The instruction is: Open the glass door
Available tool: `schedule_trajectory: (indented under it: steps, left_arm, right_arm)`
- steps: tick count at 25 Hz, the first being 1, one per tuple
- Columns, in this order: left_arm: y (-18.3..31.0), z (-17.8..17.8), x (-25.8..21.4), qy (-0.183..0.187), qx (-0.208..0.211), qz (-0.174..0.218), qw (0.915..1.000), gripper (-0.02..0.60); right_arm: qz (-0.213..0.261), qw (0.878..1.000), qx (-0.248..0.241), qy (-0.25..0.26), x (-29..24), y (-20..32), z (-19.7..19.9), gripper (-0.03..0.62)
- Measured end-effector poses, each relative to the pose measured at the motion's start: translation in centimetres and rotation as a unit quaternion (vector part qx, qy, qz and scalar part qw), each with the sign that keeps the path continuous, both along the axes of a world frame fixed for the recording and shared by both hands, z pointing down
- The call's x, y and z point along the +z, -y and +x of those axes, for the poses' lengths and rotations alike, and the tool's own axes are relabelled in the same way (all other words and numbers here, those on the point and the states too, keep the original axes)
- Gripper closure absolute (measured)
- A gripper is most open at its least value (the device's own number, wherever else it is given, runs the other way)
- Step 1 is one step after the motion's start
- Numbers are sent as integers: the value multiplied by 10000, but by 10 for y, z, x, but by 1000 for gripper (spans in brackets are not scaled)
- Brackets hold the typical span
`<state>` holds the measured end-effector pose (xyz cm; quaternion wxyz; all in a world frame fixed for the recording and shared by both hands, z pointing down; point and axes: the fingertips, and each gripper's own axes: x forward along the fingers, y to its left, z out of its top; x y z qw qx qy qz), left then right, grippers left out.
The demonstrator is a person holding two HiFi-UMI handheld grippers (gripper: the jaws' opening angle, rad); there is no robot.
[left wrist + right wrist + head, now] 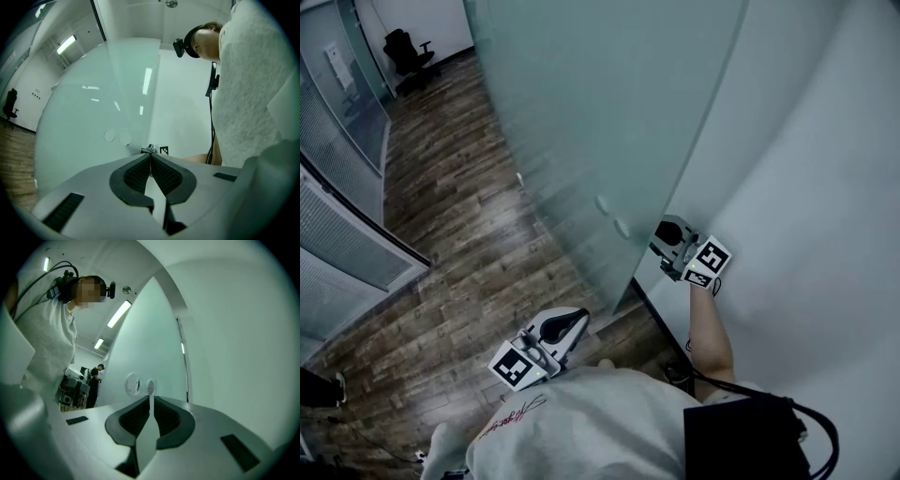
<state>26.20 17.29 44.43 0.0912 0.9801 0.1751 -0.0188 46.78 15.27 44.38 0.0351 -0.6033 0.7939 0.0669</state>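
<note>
Jaws of the right gripper (150, 399) stand all but together, only a thin slit between them, nothing in it, just short of the round fittings (132, 384) near the free edge of the glass door (600, 122); the left gripper (150, 156), tips touching and empty, hangs by the person's shirt (581, 422), apart from the door.

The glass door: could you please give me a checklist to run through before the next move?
1. Right gripper at the glass door's edge: ok.
2. Right fingers clamped on the door: cannot tell; only a thin pale strip shows between them.
3. Left gripper shut, empty, apart from the door: ok.
4. Round fittings close ahead of the right gripper: ok.
5. Door's swing direction: cannot tell.
</note>
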Motion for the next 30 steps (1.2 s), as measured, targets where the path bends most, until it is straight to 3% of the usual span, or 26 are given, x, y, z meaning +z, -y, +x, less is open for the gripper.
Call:
schedule_trajectory:
  steps: [8, 17, 21, 26, 30]
  left_arm:
    - [-5, 2, -7, -92, 700, -37, 9975, 563]
    - [-7, -5, -10, -223, 1274, 34, 9916, 563]
    - [-6, -10, -10, -238, 1468, 26, 9889, 563]
    - [-9, -21, -10, -256, 1697, 8, 9852, 563]
    - [-9, -29, -13, -280, 1854, 9, 9823, 563]
  right_arm:
    - [67, 9971, 738, 169, -4, -57, -33, 562]
    - [576, 9909, 1190, 268, -44, -93, -101, 563]
    - [773, 9882, 1245, 447, -54, -95, -136, 562]
    - [459, 9900, 1319, 225, -48, -86, -173, 562]
    - [405, 9919, 1138, 405, -46, -74, -198, 563]
